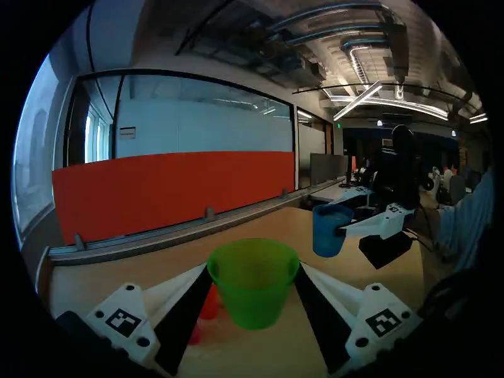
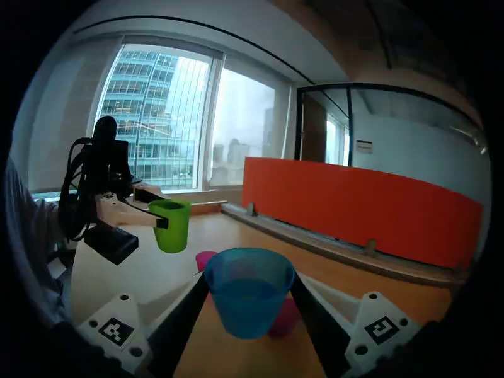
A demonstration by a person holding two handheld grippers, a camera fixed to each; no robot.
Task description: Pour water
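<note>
Cups, 2, upright above tabletop [image 1: 277,220]: left claw [image 1: 253,276] clenched on green cup [image 1: 253,296], right claw [image 2: 249,285] clenched on blue cup [image 2: 249,305]. From left claw, blue cup lies ahead-right, well apart.

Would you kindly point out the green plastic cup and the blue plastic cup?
green plastic cup [image 1: 254,291], left gripper view, middle of its front wall.
blue plastic cup [image 2: 249,305], right gripper view, middle of its front wall.
</note>
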